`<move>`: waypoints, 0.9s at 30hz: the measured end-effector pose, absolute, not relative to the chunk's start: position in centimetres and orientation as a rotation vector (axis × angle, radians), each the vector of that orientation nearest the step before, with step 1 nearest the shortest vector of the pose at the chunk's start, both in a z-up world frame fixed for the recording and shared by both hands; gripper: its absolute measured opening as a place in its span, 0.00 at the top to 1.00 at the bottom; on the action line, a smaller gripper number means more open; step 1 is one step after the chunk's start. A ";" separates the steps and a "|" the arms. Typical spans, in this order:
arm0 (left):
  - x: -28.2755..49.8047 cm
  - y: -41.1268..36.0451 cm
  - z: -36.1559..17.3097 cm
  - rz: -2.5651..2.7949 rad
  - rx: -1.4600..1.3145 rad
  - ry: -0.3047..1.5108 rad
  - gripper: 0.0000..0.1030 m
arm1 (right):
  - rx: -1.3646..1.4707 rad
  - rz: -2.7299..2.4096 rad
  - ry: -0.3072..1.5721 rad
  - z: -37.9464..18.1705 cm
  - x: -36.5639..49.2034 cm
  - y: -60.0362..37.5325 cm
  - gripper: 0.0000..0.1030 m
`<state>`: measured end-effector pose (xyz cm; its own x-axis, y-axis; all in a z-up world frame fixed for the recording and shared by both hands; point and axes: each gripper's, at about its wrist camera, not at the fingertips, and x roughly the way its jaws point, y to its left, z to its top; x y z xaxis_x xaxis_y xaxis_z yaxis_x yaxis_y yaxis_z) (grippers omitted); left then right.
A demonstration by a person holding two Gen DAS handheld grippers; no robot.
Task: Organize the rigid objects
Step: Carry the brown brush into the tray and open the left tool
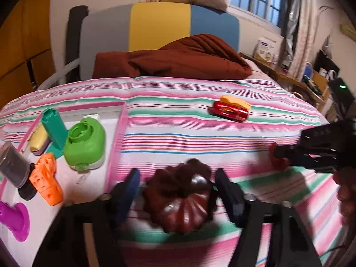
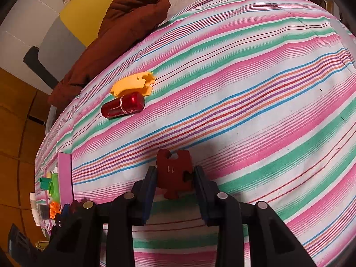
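Observation:
On the striped bedspread, my left gripper [image 1: 178,184] is shut on a dark red fluted mould [image 1: 178,200], its blue pads [image 1: 131,187] against both sides. My right gripper [image 2: 174,178] is shut on a flat red puzzle-like piece [image 2: 174,171] marked "11", held just above the bed. In the left wrist view it shows at the right edge [image 1: 278,153]. A red can [image 1: 230,111] [image 2: 123,105] lies on its side further back, with a yellow plastic piece [image 1: 235,101] [image 2: 133,84] touching it. A pink-rimmed tray [image 1: 116,138] sits left of the mould.
The tray holds a green round punch [image 1: 85,144], a teal block [image 1: 54,129], an orange perforated block [image 1: 45,180], a purple piece [image 1: 15,220] and several others. A brown blanket [image 1: 173,57] is bunched near the headboard. A hand [image 1: 347,191] shows at the right edge.

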<state>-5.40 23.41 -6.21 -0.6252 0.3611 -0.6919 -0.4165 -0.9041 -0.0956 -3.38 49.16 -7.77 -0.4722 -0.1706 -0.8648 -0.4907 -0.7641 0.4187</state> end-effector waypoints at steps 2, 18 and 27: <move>-5.0 23.4 -6.2 2.498 -1.033 0.114 0.39 | -1.486 2.351 0.960 -7.8 -3.4 49.3 0.68; -0.3 20.1 -4.6 2.385 -1.013 0.042 0.55 | -1.490 2.388 0.861 -7.7 -3.6 48.7 0.67; 1.0 17.5 -4.0 2.370 -1.001 -0.009 0.55 | -1.491 2.393 0.846 -7.7 -3.5 48.8 0.67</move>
<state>1.03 17.48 -3.98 -0.5635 0.4984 -0.6588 -0.4936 -0.8426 -0.2153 -3.50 48.76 -7.73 -0.4726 -0.1288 -0.8718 -0.4479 -0.8169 0.3635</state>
